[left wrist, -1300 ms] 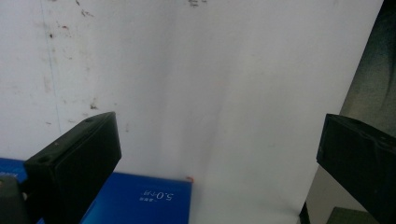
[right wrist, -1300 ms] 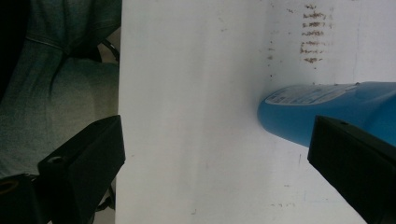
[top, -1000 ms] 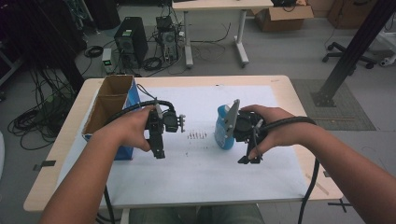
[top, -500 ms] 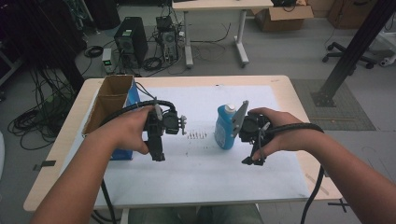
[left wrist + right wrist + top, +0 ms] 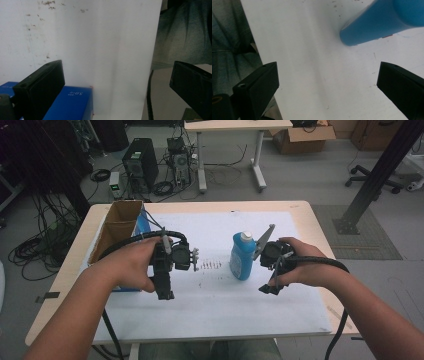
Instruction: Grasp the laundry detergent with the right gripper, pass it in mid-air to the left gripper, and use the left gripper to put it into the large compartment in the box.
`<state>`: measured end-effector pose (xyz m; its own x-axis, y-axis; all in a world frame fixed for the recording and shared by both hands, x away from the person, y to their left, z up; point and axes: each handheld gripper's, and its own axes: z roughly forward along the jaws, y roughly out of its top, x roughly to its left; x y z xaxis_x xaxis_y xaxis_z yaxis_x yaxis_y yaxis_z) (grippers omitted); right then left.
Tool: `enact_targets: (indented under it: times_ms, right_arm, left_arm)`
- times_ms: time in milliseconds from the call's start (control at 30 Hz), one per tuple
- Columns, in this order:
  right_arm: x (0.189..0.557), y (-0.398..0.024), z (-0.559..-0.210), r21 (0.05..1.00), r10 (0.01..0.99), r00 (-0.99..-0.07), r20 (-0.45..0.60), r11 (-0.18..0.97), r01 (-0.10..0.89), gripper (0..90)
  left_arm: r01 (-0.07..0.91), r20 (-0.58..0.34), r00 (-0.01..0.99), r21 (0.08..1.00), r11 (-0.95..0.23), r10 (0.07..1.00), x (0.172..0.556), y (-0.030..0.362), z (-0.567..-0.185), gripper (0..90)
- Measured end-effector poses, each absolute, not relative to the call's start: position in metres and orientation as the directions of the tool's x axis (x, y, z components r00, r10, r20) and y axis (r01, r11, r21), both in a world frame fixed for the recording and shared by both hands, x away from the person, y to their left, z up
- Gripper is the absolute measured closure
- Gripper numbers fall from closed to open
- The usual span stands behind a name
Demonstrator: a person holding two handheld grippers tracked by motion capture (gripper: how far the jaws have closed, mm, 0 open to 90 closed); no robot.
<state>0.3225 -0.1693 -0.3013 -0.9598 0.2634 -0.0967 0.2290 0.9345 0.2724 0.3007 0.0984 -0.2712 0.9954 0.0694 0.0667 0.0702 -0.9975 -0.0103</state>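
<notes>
The counter [image 5: 300, 215] carries a white sheet [image 5: 220, 295] over most of its top, with a cardboard box [image 5: 117, 227] and a blue box [image 5: 142, 222] at its left edge. A blue bottle [image 5: 242, 255] with a white cap stands upright near the middle of the sheet, right of a row of small dark marks.

The right gripper [image 5: 270, 270] sits just beside the bottle on its right; whether it touches cannot be told from the high view. In the right gripper view its fingers [image 5: 259, 85] stand wide apart with bare sheet between them, and the bottle [image 5: 372, 27] lies off toward the upper right, outside the gap. The left gripper [image 5: 167, 270] hangs over the sheet well left of the bottle, and its fingers [image 5: 42, 85] are likewise spread with nothing between them; the blue box [image 5: 72, 102] shows beside one finger.

The step in hand looks like the approach for a grasp on the bottle, with nothing gripped yet. The next move calls for swinging the right gripper so the bottle's body sits squarely between the fingers, then closing low enough on it that it does not tip.
</notes>
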Motion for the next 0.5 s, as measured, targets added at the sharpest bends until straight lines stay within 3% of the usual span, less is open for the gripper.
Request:
enact_targets:
  times_ms: [500]
  right_arm:
    - [0.334, -0.177, -0.324, 0.374, 0.465, -0.883, -0.057, 0.830, 0.414, 4.4]
  left_arm:
    - [0.061, 0.075, 0.995, -0.009, -0.998, 0.060, 0.285, 0.099, -0.265, 0.2]
